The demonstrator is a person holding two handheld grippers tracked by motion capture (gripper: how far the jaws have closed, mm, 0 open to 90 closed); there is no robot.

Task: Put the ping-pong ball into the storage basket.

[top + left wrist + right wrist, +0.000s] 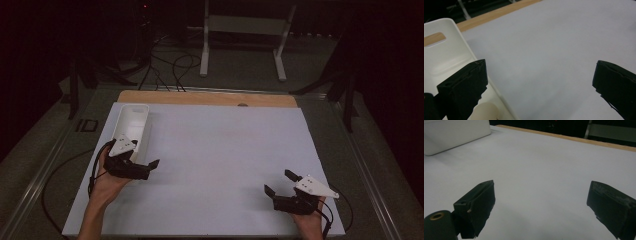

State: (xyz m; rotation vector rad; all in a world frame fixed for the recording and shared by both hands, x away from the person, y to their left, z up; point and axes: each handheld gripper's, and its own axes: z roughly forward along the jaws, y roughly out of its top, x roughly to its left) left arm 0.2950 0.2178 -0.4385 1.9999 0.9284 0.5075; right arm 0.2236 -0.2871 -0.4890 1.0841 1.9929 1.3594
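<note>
A white oblong bin (133, 124) stands at the left of the white board (220, 150). My left gripper (146, 162) is held beside the bin's near end, open, with nothing between the jaws. In the left gripper view (540, 72) one jaw hangs over the bin (446, 57) and the other over bare board. A pale round object (486, 111) lies in the bin under that jaw; I cannot tell what it is. My right gripper (279, 182) is at the board's near right corner, open and empty. Its own view (541, 195) shows wide jaws and the bin (454, 135) far off.
A wooden strip (200, 98) runs along the board's far edge. Behind the table stand a white frame's legs (204, 55) and loose cables (170, 70) on the floor. Metal rails (45, 170) flank the board on both sides.
</note>
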